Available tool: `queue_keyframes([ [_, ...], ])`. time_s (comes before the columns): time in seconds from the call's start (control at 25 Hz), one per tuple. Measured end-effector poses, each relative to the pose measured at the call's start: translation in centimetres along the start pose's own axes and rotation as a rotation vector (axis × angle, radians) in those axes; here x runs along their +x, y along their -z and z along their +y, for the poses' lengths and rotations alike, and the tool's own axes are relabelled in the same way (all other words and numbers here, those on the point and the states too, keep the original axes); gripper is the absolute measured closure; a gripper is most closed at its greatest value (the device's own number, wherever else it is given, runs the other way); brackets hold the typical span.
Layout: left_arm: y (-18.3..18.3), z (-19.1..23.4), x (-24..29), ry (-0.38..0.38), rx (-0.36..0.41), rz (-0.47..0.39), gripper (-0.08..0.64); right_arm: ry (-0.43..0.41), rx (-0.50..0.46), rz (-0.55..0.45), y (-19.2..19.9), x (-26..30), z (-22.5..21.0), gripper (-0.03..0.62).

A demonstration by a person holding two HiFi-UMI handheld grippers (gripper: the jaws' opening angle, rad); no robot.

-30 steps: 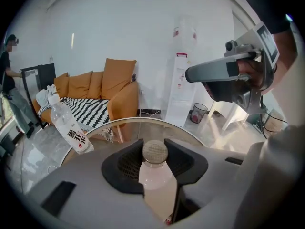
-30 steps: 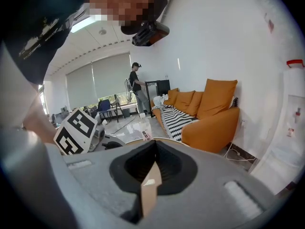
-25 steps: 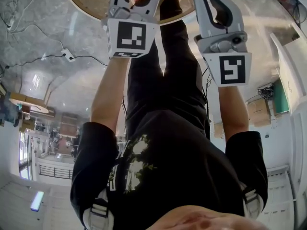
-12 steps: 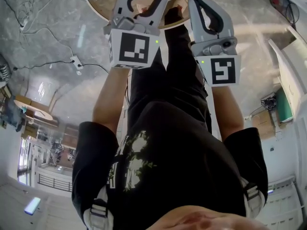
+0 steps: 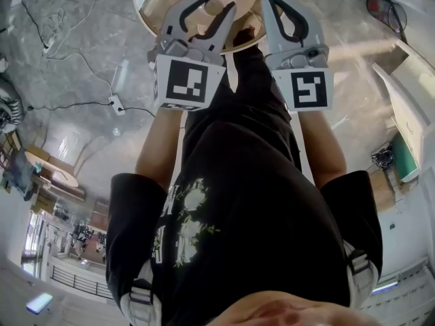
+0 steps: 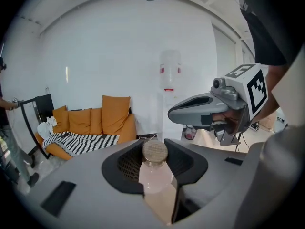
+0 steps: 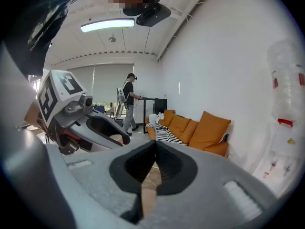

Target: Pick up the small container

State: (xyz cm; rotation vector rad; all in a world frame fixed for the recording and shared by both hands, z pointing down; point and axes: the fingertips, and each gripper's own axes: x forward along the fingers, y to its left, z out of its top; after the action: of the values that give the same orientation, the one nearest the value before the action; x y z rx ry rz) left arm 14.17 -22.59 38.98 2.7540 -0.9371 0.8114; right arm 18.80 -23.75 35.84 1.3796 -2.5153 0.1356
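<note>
One container (image 6: 155,168) matters here, and it sits between the jaws of the left gripper (image 6: 154,143), out near their tips. It is a small clear jar with a cork lid (image 6: 155,150). The black pads close on its two sides, so those jaws are neither wide apart nor together but pinching the jar at about its own width. From the left gripper view I read its long axis as roughly upright, lid on top and body hanging below the pads, so it runs across the line of the jaws and not along it. Behind it I see only a sofa (image 6: 90,123) and a white wall, which makes me judge that it hangs free in the air and rests on nothing. In the head view the round table (image 5: 151,5) lies beyond and below both sets of jaws, so any setting down would go forward and downward from here. The right gripper (image 7: 155,144) is just beside the left one, on its right, at about the same height. Its jaws are pressed together at the tips with nothing between them, so it has no part in the hold. As I judge it, the pick-up is done with the left hand alone. My care now goes to keeping the lid uppermost and the pinch steady.
</note>
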Motion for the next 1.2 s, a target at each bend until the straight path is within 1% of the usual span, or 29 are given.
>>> queue_keyframes([
  [0.08, -1.8, 0.1, -1.5, 0.011, 0.026, -0.008, 0.412, 0.001, -0.010, -0.007, -1.6, -0.5, 0.3, 0.597],
  [0.12, -2.8, 0.1, -2.2, 0.010, 0.025, -0.008, 0.411, -0.002, -0.010, -0.010, -2.2, -0.8, 0.4, 0.597],
  [0.24, -5.8, -0.1, -4.4, -0.010, -0.015, 0.005, 0.413, -0.001, -0.011, -0.004, -4.0, -1.9, 0.4, 0.597],
  [0.28, -6.8, 0.1, -4.9, -0.013, -0.017, 0.003, 0.413, 0.003, -0.012, -0.006, -4.8, -2.0, 0.2, 0.597],
  [0.4, -9.6, 0.2, -6.2, 0.005, 0.011, -0.029, 0.413, -0.005, -0.001, -0.009, -6.8, -2.8, 0.0, 0.597],
  [0.52, -12.0, -0.2, -7.8, 0.013, 0.057, -0.048, 0.413, -0.015, 0.009, -0.024, -9.3, -4.4, 0.1, 0.597],
  [0.68, -14.5, -0.5, -10.6, -0.006, 0.082, -0.071, 0.413, -0.035, 0.012, -0.064, -12.4, -6.0, 0.7, 0.597],
  [0.84, -16.9, -0.5, -12.8, -0.025, 0.094, -0.100, 0.411, -0.048, -0.036, -0.077, -14.8, -7.1, 1.4, 0.597],
  [1.08, -20.3, -0.2, -15.2, -0.062, 0.124, -0.151, 0.411, -0.065, -0.046, -0.097, -17.8, -7.9, 1.7, 0.597],
  [1.2, -22.0, -0.2, -16.5, -0.066, 0.130, -0.177, 0.412, -0.061, -0.049, -0.117, -19.5, -8.2, 1.5, 0.597],
])
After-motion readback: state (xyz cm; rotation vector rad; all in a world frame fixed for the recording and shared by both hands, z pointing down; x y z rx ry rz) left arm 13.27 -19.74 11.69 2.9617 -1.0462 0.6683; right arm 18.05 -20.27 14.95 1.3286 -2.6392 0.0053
